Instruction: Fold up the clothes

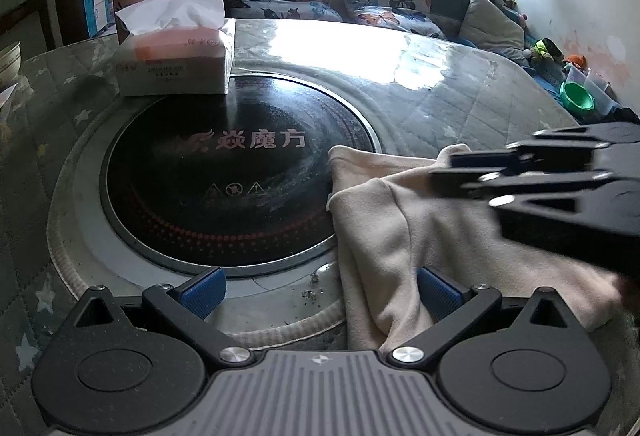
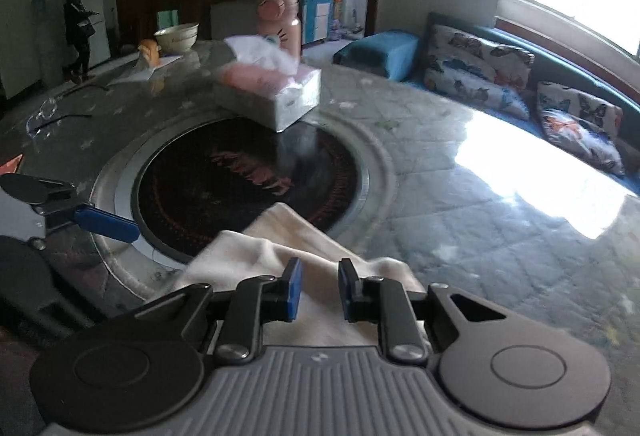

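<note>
Cream fleece garment point(image 1: 404, 236) lower right, draped over cooktop point(image 1: 224, 188) rim for folding | left gripper point(image 1: 320, 294) wide open, empty | right gripper point(image 2: 319, 290) part-open above cloth, gripping nothing

a quilted table point(image 1: 440, 96) carries a tissue box point(image 1: 176, 64), cream garment point(image 1: 400, 236) and bowl point(image 2: 177, 36).

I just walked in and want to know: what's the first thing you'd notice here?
The big black round cooktop with pink writing, sunk into the middle of the table. A cream cloth lies over its near right edge, and a tissue box sits at its far rim.
</note>
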